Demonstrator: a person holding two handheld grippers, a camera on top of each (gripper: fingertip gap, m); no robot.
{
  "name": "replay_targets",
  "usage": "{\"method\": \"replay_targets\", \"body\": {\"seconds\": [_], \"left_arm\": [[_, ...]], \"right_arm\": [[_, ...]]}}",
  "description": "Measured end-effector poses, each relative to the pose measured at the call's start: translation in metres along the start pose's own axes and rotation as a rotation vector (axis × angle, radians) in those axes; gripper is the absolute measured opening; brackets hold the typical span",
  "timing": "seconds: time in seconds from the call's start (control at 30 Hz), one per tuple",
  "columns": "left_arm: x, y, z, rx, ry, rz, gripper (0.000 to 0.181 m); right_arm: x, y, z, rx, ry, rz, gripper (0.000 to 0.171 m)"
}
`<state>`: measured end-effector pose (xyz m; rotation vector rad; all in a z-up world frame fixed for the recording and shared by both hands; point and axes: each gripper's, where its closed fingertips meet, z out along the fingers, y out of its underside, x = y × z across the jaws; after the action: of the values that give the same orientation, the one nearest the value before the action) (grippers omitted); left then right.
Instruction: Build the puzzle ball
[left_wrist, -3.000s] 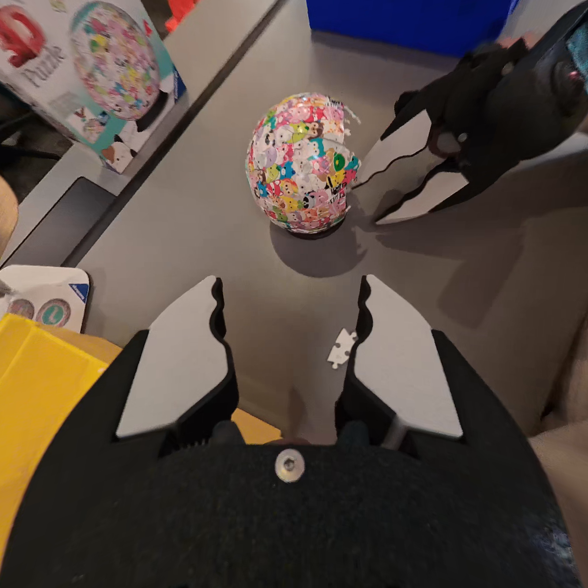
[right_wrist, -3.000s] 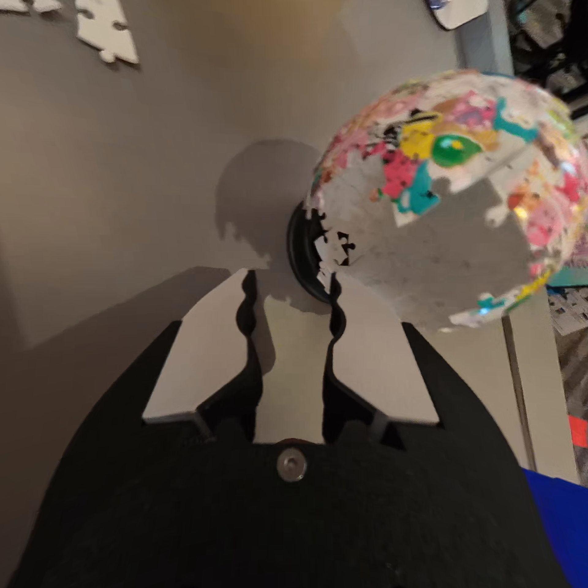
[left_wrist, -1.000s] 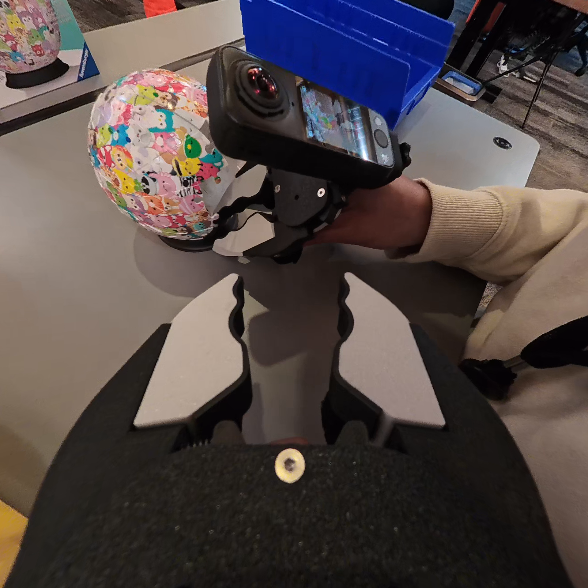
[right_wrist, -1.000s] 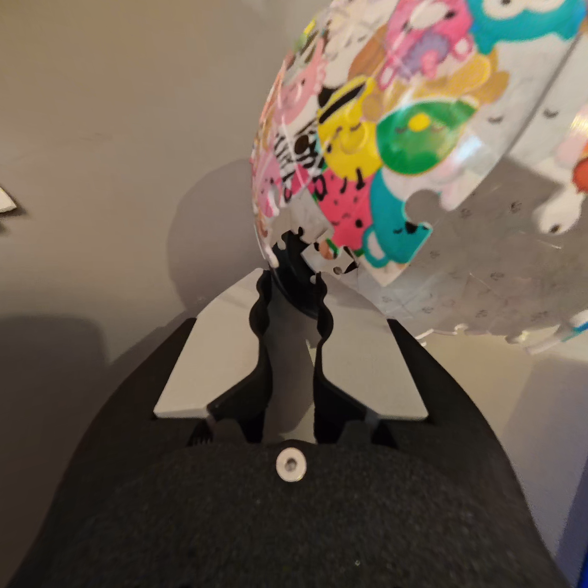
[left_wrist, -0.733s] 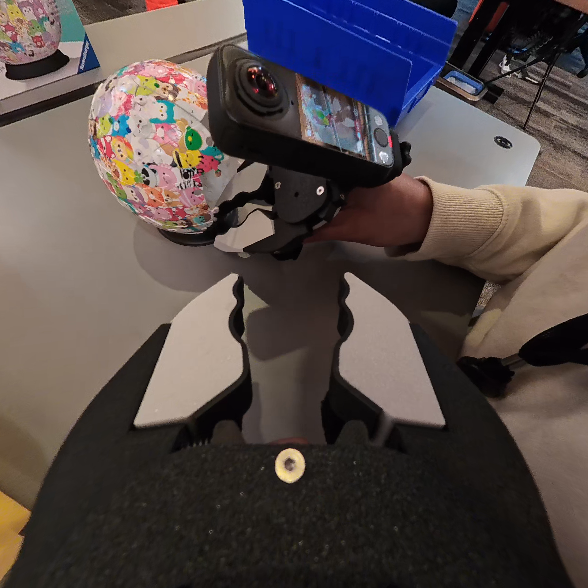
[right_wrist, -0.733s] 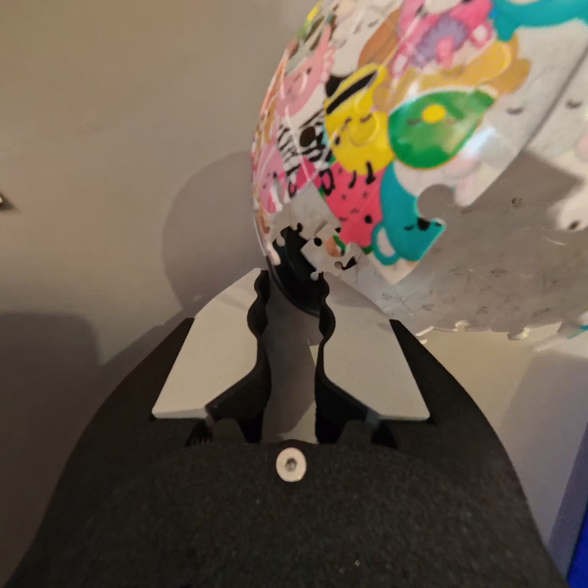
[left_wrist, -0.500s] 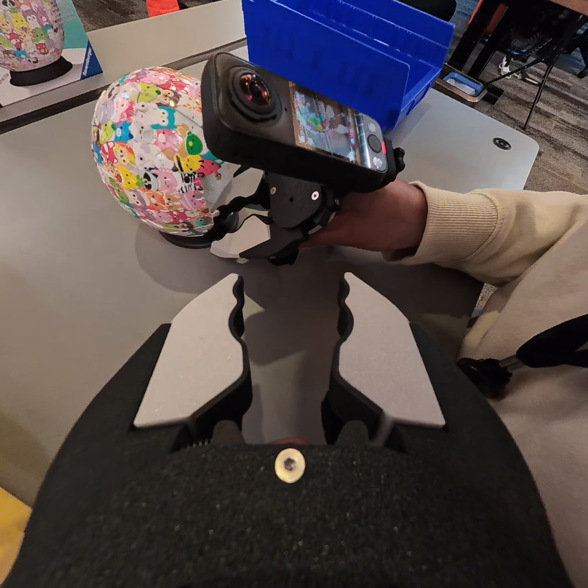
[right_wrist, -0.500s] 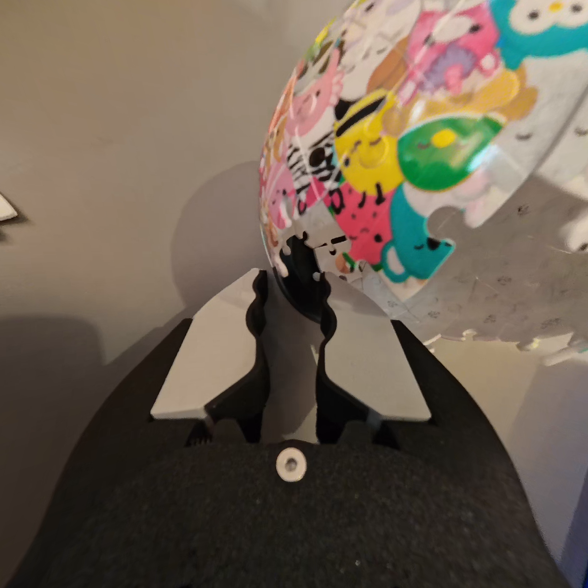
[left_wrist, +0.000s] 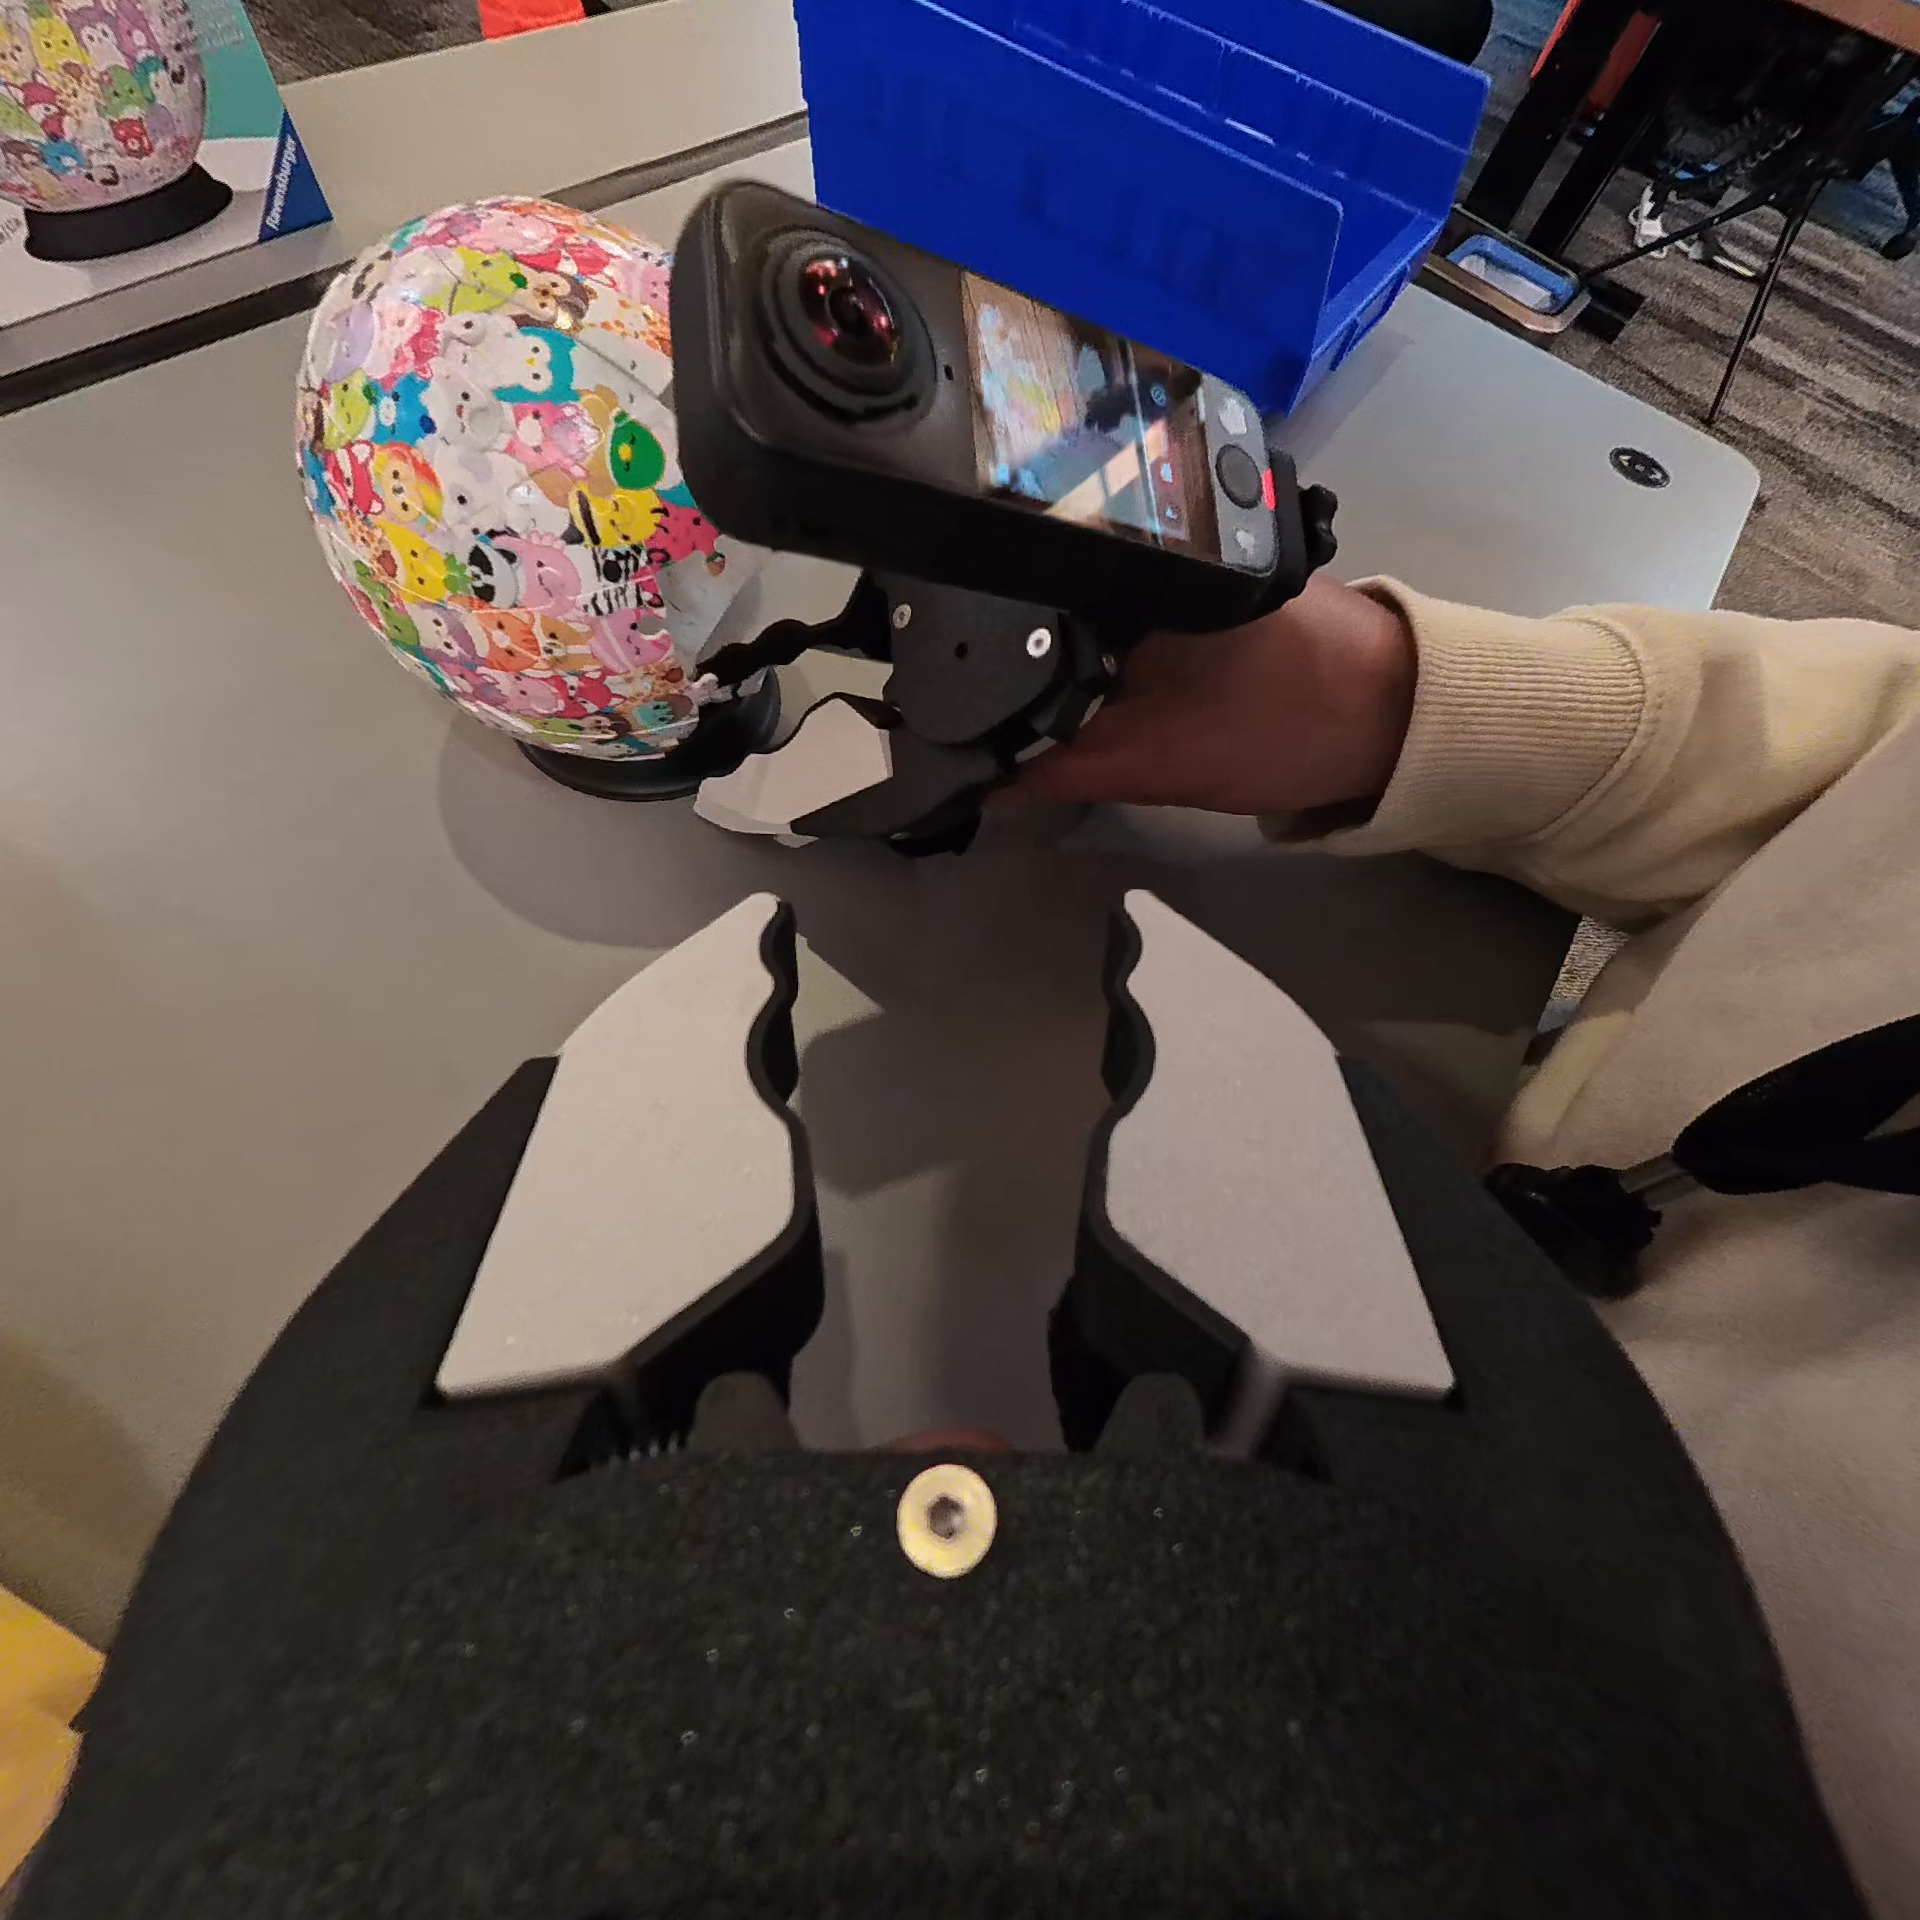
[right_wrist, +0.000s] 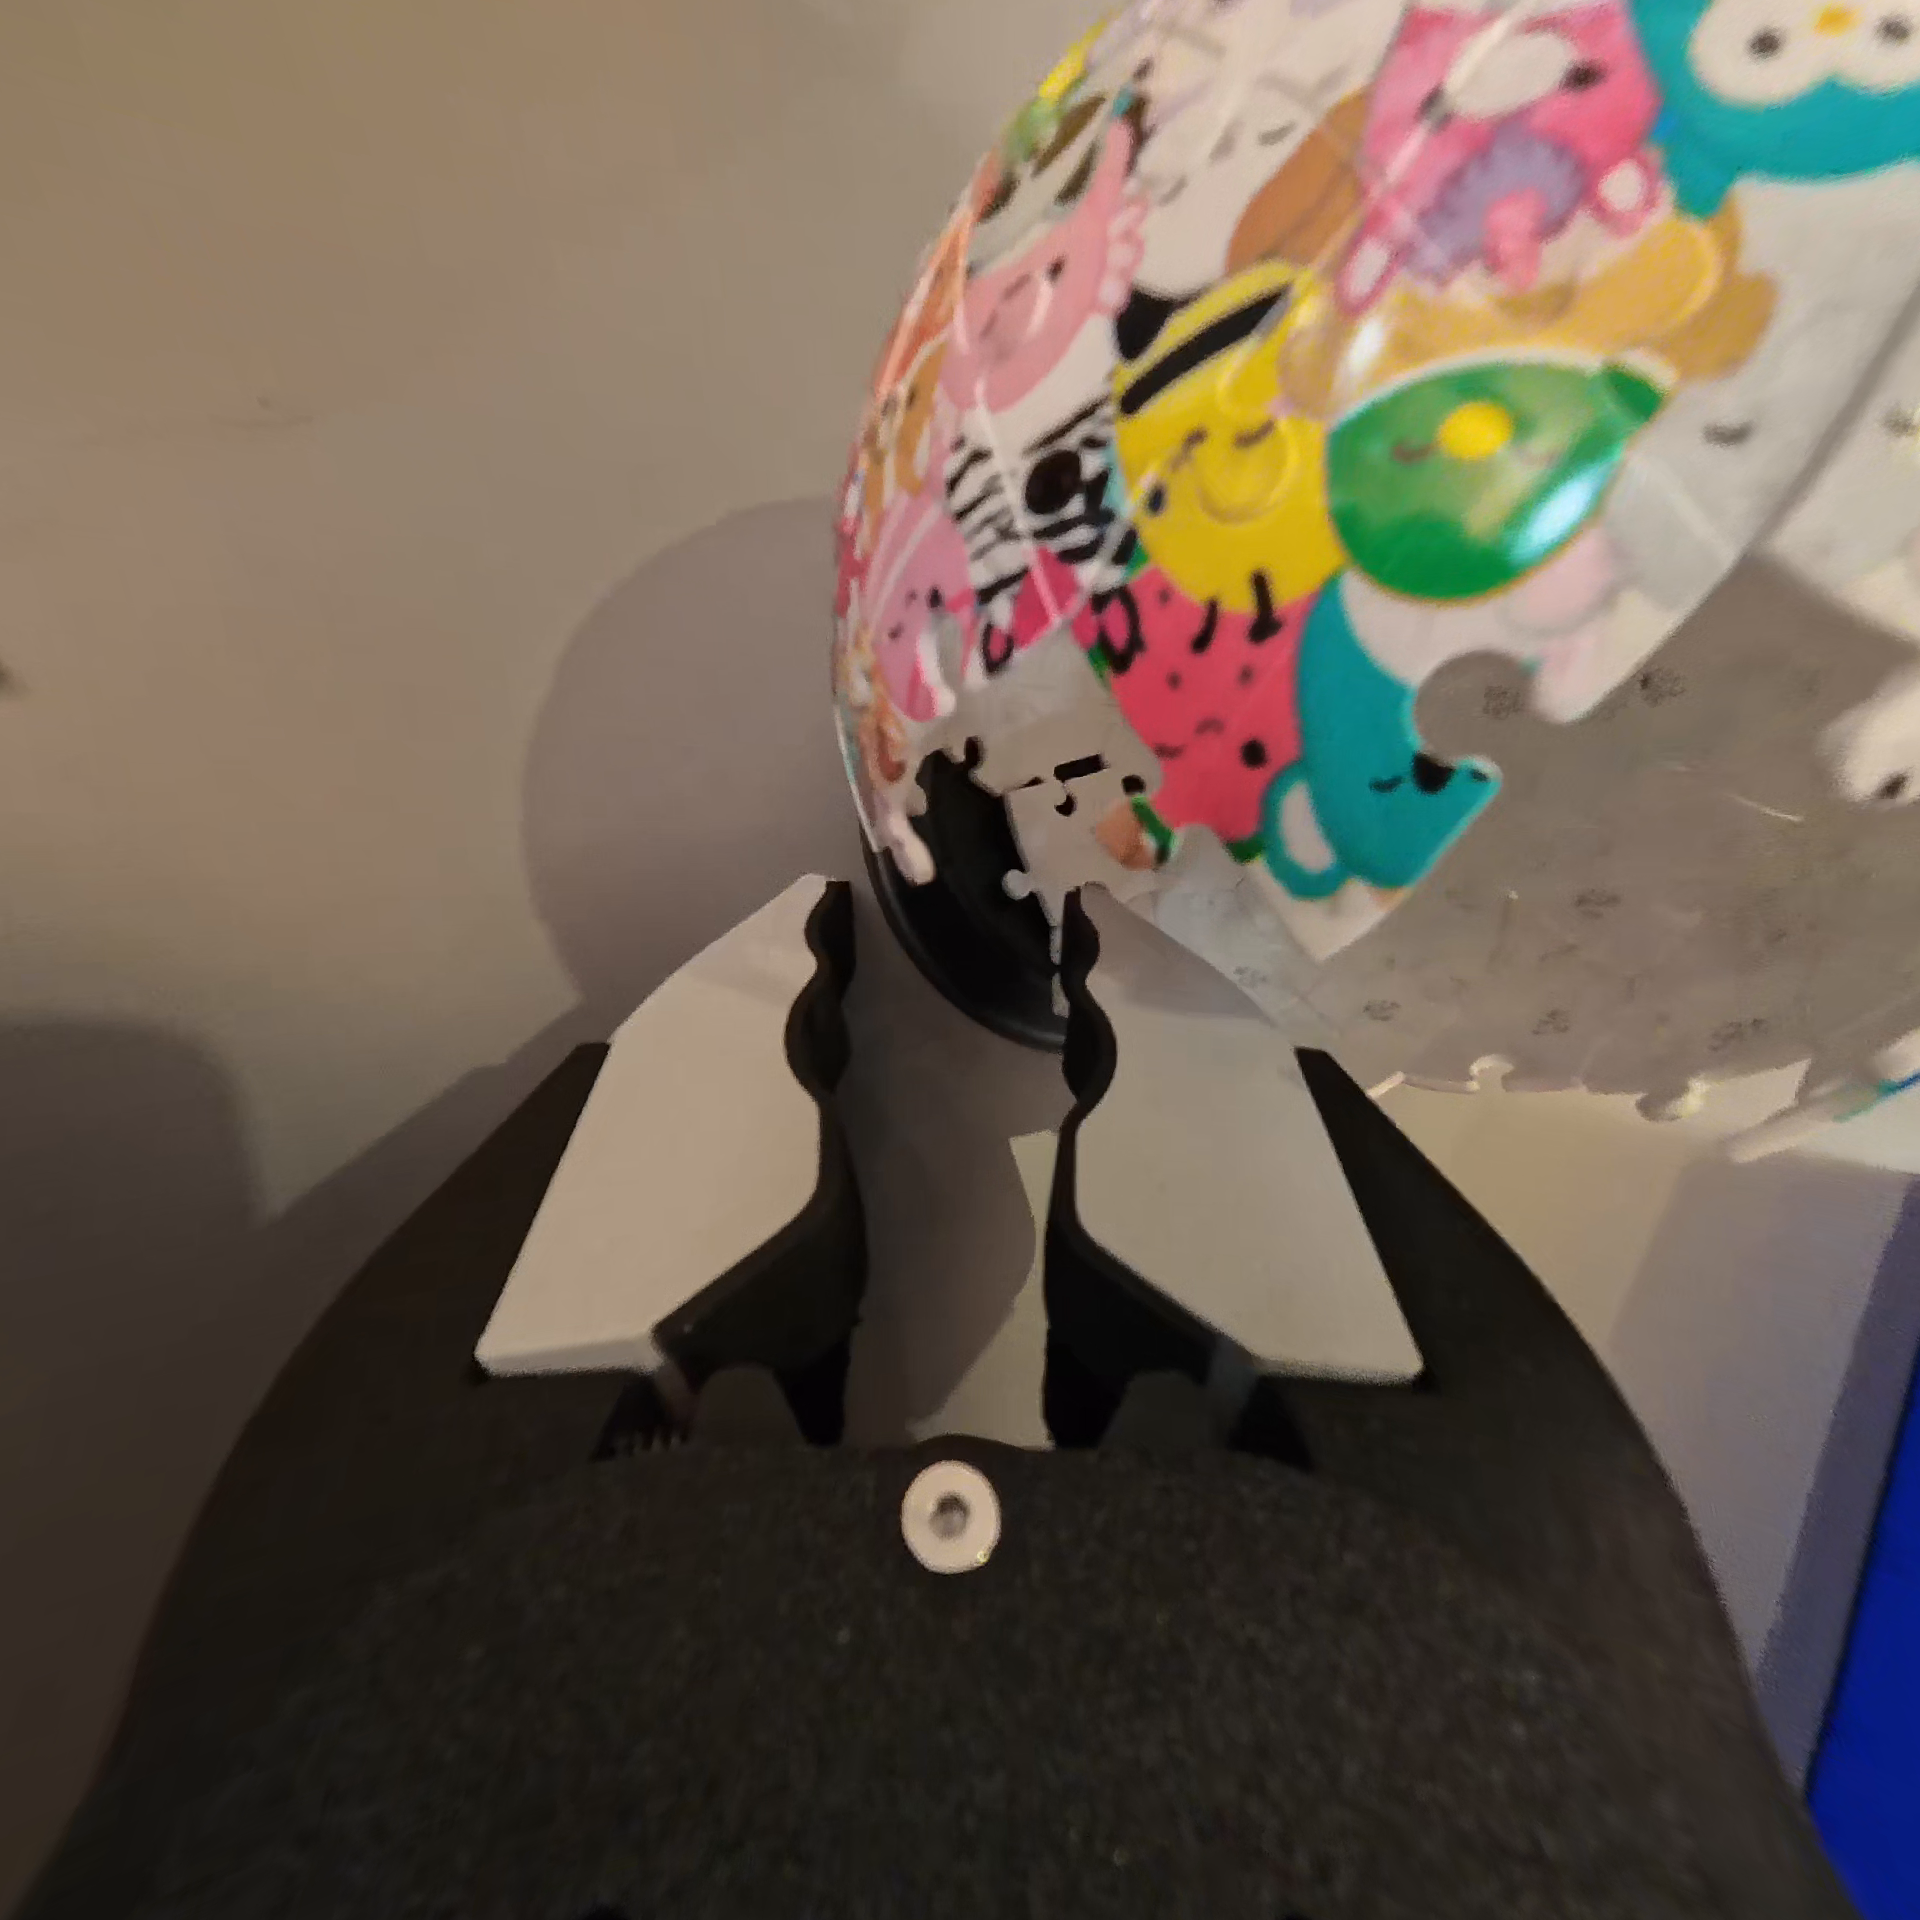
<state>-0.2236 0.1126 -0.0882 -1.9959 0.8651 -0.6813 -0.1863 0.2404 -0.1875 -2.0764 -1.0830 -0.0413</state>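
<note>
I'm at the fitting step: puzzle ball (left_wrist: 488, 478) sits on its black stand (left_wrist: 644, 764) on the grey table (left_wrist: 208, 831). Right gripper (right_wrist: 951, 904) is parted, empty, tips at the low gap. Left gripper (left_wrist: 945, 925) hovers parted, empty. Next I likely need a loose piece.

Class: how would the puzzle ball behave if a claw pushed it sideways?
The ball probably rolls or tips: it merely rests on a small black stand. It is likely fragile, since its shell is open with jagged, unfinished edges.
</note>
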Motion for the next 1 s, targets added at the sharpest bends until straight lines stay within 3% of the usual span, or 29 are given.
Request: {"method": "replay_targets", "body": {"seconds": [0.33,0.6,0.73,1.0], "left_arm": [[0.002,-0.001,-0.001,-0.004,-0.005,0.012,0.056],[0.003,-0.003,-0.001,0.006,-0.001,0.007,0.056],[0.005,-0.003,-0.001,0.004,-0.004,0.027,0.056],[0.002,-0.004,-0.006,0.017,-0.017,0.009,0.056]], "right_arm": [[0.0,0.003,0.001,-0.012,-0.018,-0.003,0.023],[-0.006,0.0,-0.009,0.068,-0.059,-0.053,0.062],[-0.01,-0.007,-0.004,0.077,-0.072,-0.12,0.053],[-0.011,-0.008,0.003,0.055,-0.168,-0.019,0.052]]}}
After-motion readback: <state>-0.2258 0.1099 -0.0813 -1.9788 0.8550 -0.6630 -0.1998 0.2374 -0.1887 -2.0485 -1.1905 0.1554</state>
